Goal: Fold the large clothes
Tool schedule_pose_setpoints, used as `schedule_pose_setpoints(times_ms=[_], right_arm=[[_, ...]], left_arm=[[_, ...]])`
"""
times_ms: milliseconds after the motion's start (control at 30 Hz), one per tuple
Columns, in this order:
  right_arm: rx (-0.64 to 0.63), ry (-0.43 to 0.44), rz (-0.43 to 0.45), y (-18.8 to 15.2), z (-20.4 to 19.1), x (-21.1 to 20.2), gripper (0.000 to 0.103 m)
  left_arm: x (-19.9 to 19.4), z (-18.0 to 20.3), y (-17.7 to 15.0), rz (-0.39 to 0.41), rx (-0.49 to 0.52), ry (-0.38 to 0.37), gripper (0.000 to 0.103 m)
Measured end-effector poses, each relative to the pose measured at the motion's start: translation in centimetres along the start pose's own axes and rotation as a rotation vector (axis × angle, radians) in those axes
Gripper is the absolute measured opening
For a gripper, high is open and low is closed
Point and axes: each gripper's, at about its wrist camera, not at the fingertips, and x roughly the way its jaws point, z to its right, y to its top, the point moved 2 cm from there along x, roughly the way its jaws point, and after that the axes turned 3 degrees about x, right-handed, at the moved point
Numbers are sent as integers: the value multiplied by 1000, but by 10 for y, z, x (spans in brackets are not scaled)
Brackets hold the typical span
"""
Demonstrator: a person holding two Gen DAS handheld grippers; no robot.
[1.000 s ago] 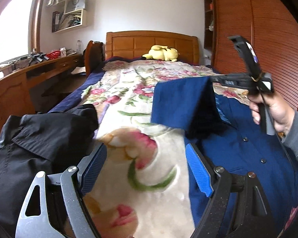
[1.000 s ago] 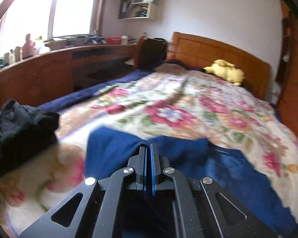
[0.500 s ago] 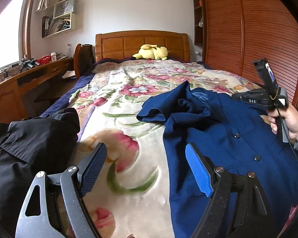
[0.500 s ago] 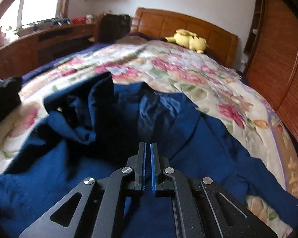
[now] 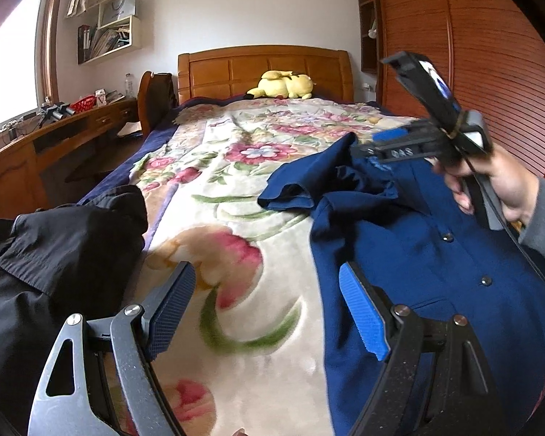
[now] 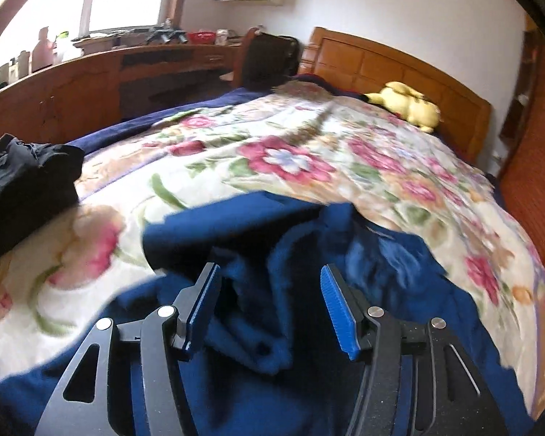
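Observation:
A dark blue buttoned shirt (image 5: 418, 254) lies on the floral bedspread (image 5: 243, 239), its sleeve bunched up near the collar; it also shows in the right wrist view (image 6: 272, 247). My left gripper (image 5: 265, 309) is open and empty, low over the bedspread beside the shirt's left edge. My right gripper (image 6: 270, 305) is open just above the crumpled sleeve, holding nothing; in the left wrist view it (image 5: 399, 145) hovers over the shirt's collar end.
A black garment (image 5: 47, 261) lies heaped at the bed's left edge, also in the right wrist view (image 6: 21, 181). A yellow plush toy (image 5: 283, 85) rests by the wooden headboard. A wooden desk (image 5: 25, 152) runs along the left; a slatted wardrobe (image 5: 472, 54) stands on the right.
My right gripper was shut on the blue sleeve, carried it across and down onto the shirt, and has now opened and let it go. My left gripper stayed open and nearly still.

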Motion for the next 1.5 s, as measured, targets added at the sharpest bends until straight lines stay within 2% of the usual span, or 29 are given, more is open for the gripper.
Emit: schedule_pose_setpoints(times_ms=[100, 167, 367, 533, 633, 667, 700, 767, 867, 933, 1133, 1200, 1333, 1433, 1500], right_arm=[[-30, 45, 22, 9, -14, 11, 66], [-39, 98, 26, 12, -23, 18, 78], [-85, 150, -54, -2, -39, 51, 81], [-138, 112, -128, -20, -41, 79, 81], [-156, 40, -166, -26, -35, 92, 80], [-156, 1, -163, -27, -31, 93, 77], [-150, -32, -146, -26, -26, 91, 60], [-136, -19, -119, -25, -19, 83, 24], [-126, -42, -55, -21, -8, 68, 14], [-107, -43, -44, -20, 2, 59, 10], [-69, -59, 76, -6, 32, -1, 9], [-71, -77, 101, -11, 45, -23, 9], [-110, -166, 94, -37, 69, -63, 9], [-62, -224, 68, -56, 102, -83, 9], [6, -227, 57, -70, 124, -95, 9]], left_arm=[[1, -8, -2, -2, -5, 13, 82], [1, -12, -3, -5, -12, 17, 82], [2, -21, -6, -11, -22, 30, 82], [3, -23, -7, -15, -25, 33, 82], [3, -20, -8, -20, -11, 33, 82], [3, -20, -8, -20, -5, 35, 82], [3, -20, -9, -20, 0, 40, 82], [2, -19, -10, -21, 2, 39, 82], [3, -17, -9, -28, 2, 32, 82], [3, -13, -8, -24, 11, 23, 82], [2, 2, -2, -8, 29, 12, 82], [2, 8, -1, -7, 37, 10, 82], [1, 16, -3, -7, 65, 15, 82], [2, 18, -5, -14, 78, 25, 82], [1, 18, -5, -17, 75, 24, 82]])
